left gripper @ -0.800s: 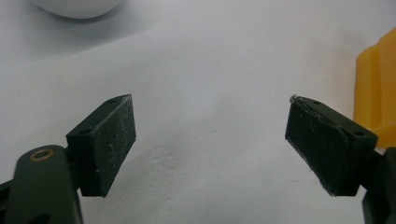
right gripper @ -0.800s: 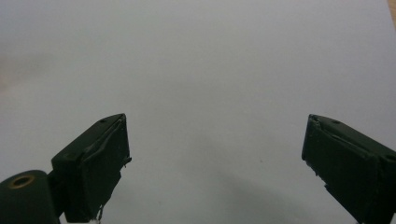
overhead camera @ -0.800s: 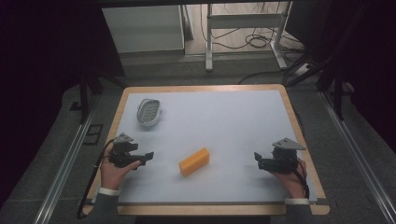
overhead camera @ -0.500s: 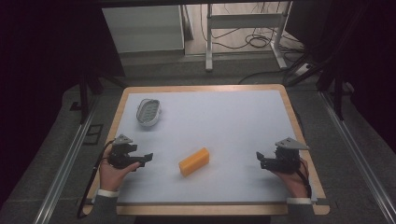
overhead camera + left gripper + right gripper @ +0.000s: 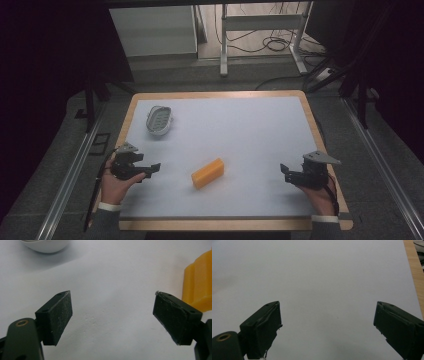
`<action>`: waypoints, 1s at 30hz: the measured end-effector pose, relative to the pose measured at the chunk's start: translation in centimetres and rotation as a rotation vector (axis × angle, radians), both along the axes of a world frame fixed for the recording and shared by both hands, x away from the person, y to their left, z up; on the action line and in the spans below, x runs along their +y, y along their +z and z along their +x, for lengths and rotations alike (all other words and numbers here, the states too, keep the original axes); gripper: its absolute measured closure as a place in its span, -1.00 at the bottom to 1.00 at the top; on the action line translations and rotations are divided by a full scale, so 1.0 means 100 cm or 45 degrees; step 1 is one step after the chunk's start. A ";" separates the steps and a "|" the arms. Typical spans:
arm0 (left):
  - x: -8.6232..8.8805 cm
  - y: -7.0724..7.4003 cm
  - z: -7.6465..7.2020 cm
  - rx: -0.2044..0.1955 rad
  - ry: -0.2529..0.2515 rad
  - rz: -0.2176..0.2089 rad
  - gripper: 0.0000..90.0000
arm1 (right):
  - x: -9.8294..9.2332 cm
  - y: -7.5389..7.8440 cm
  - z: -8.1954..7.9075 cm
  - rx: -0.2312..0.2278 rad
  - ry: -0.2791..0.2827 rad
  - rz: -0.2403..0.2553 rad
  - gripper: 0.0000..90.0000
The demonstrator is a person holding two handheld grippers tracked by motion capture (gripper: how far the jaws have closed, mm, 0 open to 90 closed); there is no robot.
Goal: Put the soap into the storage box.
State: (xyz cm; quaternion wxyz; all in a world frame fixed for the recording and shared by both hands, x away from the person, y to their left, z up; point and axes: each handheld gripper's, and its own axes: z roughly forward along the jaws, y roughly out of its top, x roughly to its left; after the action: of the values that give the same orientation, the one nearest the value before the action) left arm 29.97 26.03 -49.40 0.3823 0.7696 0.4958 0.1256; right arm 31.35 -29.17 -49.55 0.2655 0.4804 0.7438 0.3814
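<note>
L gripper [image 5: 151,170] jaws wide, aimed at orange block [image 5: 207,173] for grab; R gripper [image 5: 285,170] wide too, idle.

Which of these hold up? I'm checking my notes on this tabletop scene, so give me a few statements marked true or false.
1. The orange block lies between the left gripper and the right gripper. True.
2. The left gripper grips the block. False: its jaws stand open and apart from it.
3. The white dish sits at the table's far left. True.
4. The block rests inside the dish. False: it lies on the bare table.
5. The right gripper is open. True.
</note>
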 end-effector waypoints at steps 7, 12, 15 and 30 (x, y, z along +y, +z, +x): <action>-0.001 0.015 0.001 -0.004 -0.044 0.017 -0.62 | -0.003 0.001 0.000 -0.024 -0.032 0.003 -0.83; -0.005 0.024 0.001 -0.016 -0.067 0.028 -0.62 | -0.004 0.000 0.000 -0.021 -0.033 -0.001 -0.83; -0.010 0.027 0.001 -0.018 -0.094 0.040 -0.63 | -0.003 0.001 -0.001 -0.027 -0.029 0.009 -0.83; -0.028 0.053 0.005 -0.061 -0.136 0.096 -0.65 | -0.002 0.001 -0.002 -0.048 -0.014 -0.015 -0.83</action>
State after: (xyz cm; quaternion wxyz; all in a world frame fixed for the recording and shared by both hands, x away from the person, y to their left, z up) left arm 30.46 23.28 -44.08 0.3711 0.8056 0.4395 0.1420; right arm 31.19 -29.34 -49.47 0.2844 0.4758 0.7383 0.3843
